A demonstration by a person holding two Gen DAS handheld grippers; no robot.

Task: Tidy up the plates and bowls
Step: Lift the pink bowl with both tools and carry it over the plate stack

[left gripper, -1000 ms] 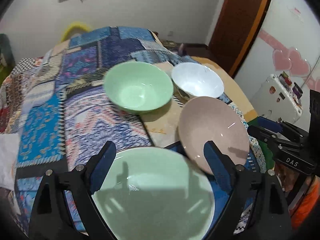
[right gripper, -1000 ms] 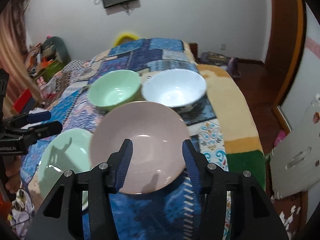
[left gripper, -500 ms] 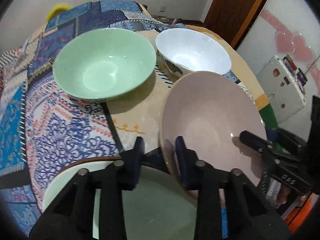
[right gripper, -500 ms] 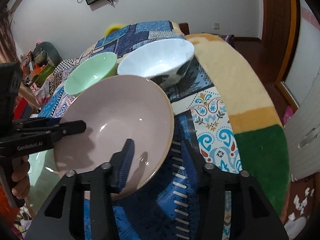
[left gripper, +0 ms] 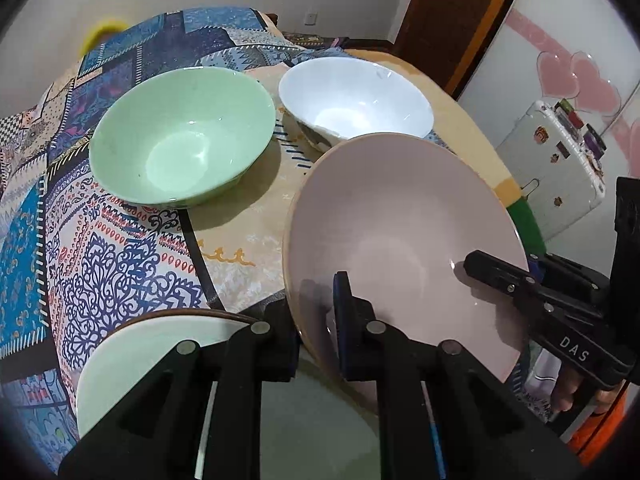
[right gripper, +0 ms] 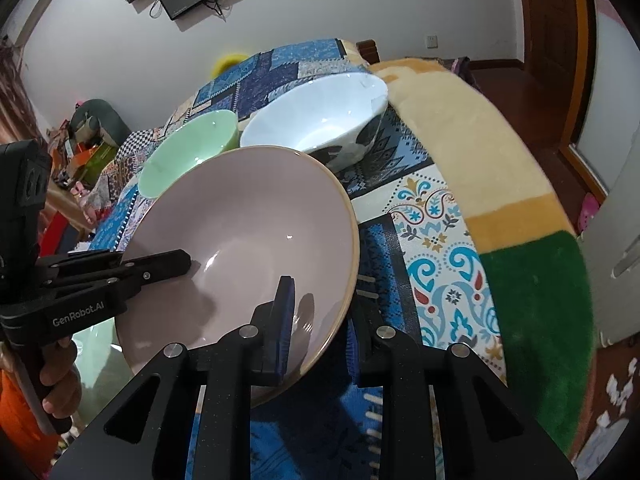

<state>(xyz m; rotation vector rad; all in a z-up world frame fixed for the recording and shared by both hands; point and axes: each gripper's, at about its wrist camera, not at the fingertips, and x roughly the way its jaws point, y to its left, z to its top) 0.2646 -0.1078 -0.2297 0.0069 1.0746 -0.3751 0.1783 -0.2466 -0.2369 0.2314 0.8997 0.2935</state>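
A pink plate [left gripper: 400, 236] is held tilted above the bed between both grippers. My left gripper [left gripper: 316, 312] is shut on its left rim; my right gripper [right gripper: 320, 312] is shut on its right rim, and the plate also shows in the right wrist view [right gripper: 240, 232]. A pale green plate [left gripper: 152, 356] lies under the left gripper, partly hidden. A green bowl [left gripper: 180, 148] and a white bowl [left gripper: 356, 96] stand farther back on the patterned bedspread [left gripper: 100, 240].
The bed's right edge has a yellow and green blanket [right gripper: 500, 160]. A white cabinet [left gripper: 552, 160] stands to the right. A wooden door [right gripper: 552, 20] and floor lie beyond. Clutter sits at the far left of the room [right gripper: 80, 140].
Both grippers closed on the pink plate's opposite rims and lifted it, tilting it. The left gripper moved right off the pale green plate to the pink plate's edge.
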